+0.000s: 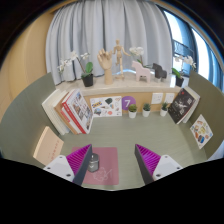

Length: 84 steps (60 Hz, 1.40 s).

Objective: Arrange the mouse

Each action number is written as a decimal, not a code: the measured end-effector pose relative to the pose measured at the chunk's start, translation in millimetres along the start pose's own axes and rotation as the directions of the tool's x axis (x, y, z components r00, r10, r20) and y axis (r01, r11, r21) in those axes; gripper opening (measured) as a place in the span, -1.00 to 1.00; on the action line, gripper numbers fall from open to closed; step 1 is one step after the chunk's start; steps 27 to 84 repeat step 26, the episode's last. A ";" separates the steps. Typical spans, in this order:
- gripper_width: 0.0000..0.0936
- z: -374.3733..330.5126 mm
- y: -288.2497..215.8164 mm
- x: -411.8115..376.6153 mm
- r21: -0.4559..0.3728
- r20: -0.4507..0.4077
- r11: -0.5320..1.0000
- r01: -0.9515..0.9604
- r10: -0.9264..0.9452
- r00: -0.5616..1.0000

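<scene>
Gripper view gives us the whole desk from above the two fingers of our gripper (111, 163), which stand wide apart with their magenta pads (149, 158) facing inward and nothing pressed between them. We see the mouse (92, 160), a small grey rounded thing, sitting between the fingers but close to the left one, with a clear gap toward the right finger; it rests on the upper left part of a pink mouse mat (103, 168) that lies flat on the greenish table (120, 132). We cannot tell whether the left pad touches the mouse. Just left of the left finger lies a tan notebook (47, 145), tilted. Well beyond the fingers, at the left, a row of books (70, 110) leans together, the front one with a red and white cover. Along the back runs a white shelf (125, 92) carrying a wooden mannequin (117, 58), white orchids in a dark pot (86, 70) and a few small figures. Under the shelf we make out a purple card (127, 103) and small potted plants (147, 109). At the far right more books (182, 104) lean against the shelf, and a printed booklet (201, 129) lies flat nearby. Grey curtains (110, 30) hang behind it all.
</scene>
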<state>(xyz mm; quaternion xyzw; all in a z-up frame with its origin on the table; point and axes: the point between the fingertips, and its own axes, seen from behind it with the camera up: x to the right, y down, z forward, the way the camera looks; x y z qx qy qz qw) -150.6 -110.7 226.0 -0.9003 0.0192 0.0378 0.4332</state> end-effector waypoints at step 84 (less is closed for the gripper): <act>0.79 -97.2 10.2 130.8 0.089 -0.062 0.996 0.005 0.001 0.998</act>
